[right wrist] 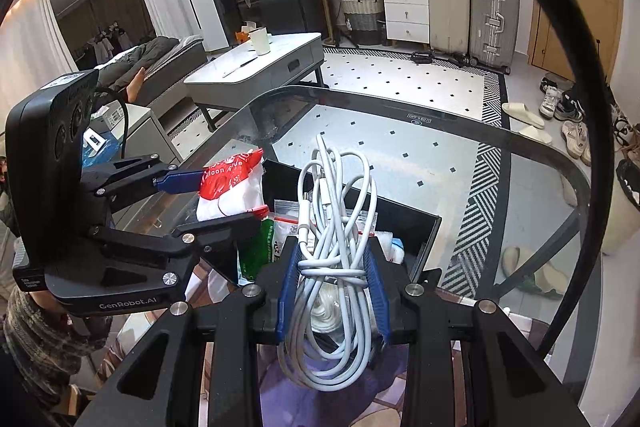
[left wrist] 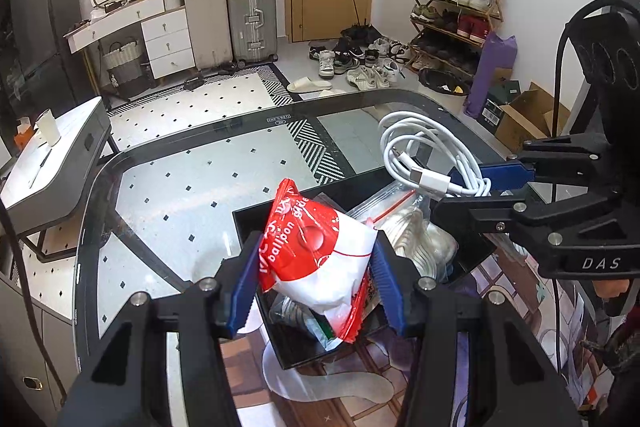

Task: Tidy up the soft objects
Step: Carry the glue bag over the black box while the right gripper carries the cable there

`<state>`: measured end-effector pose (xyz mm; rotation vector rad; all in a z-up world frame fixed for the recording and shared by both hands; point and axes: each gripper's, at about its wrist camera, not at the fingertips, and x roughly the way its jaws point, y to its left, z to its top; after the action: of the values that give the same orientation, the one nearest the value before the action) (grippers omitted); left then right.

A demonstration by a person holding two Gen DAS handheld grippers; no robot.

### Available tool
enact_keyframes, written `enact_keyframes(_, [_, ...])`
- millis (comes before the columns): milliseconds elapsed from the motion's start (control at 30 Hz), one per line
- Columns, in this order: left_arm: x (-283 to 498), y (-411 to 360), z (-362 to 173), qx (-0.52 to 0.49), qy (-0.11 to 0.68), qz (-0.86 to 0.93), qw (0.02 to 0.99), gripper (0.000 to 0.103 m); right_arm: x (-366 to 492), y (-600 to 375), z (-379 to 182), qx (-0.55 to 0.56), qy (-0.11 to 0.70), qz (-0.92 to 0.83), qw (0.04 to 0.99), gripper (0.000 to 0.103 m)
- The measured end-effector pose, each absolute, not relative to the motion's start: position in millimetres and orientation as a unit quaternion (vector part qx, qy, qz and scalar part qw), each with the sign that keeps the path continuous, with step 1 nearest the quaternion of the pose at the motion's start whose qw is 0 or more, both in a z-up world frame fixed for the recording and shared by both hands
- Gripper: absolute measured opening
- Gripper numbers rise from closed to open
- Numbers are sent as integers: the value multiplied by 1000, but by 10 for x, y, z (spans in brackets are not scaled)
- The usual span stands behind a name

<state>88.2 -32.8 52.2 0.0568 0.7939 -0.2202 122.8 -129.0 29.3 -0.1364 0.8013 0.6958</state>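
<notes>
Landmark: we place everything against the black tray, an open box that sits on the glass table near its close edge.

Left gripper: we see it reaching forward, roughly level, with its tips held just above the tray's near wall. Its blue pads are pressed in on both sides of the red-and-white packet, so the jaws are partly closed around that soft bulk and no further.

Red-and-white packet: it hangs over the near part of the tray, tilted, clear of the contents below (we read "balloon" on the red print in the right wrist view).

Right gripper: it comes in from the right side of the tray and points across it, seen side-on in the left wrist view. Its blue pads are drawn close together on the white cable bundle, pinching it where a loop ties it round the middle.

White cable bundle: it is carried above the tray's right side, coils fanning out past the fingertips, not touching the tray.

Tray contents: a clear zip bag with a red seal strip lies inside, holding something pale; a green-printed packet lies beside it.

Person: a patterned sleeve shows behind the left gripper, left of the tray.
</notes>
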Motion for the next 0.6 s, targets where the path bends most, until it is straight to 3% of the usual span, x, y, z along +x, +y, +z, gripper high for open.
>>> enact_keyframes(600, [1174, -413, 253, 27, 419, -126, 899, 51, 1591, -1215, 12, -62, 411, 331, 847, 32])
